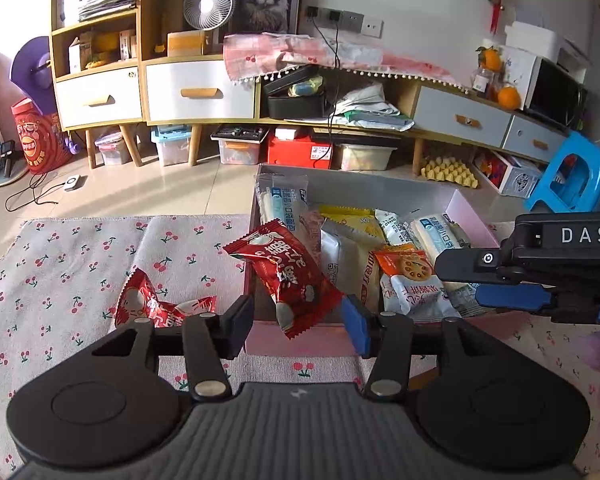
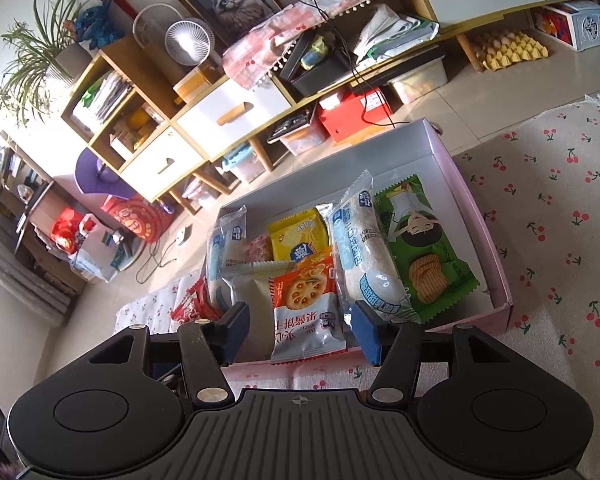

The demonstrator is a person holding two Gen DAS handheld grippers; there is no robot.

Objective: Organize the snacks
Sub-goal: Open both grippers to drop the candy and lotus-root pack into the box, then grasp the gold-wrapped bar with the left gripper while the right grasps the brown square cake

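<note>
A pink box (image 1: 300, 338) holds several snack packets. A red snack packet (image 1: 288, 276) lies tilted over the box's left wall, between the jaws of my open left gripper (image 1: 298, 320), which do not clamp it. A second red packet (image 1: 160, 306) lies on the cherry cloth to the left. My right gripper (image 2: 300, 330) is open over the box's near edge (image 2: 500, 312), with the orange-and-white biscuit packet (image 2: 306, 312) between its jaws, untouched. The right gripper also shows in the left wrist view (image 1: 500, 280). A green chips packet (image 2: 424, 248) lies at the box's right.
The box sits on a cherry-print cloth (image 1: 60, 280) at the table's far edge. Beyond are tiled floor, a wooden cabinet (image 1: 140, 80), storage bins and a blue stool (image 1: 576, 176). Long white-blue packets (image 2: 364, 252) and a yellow packet (image 2: 296, 232) fill the box.
</note>
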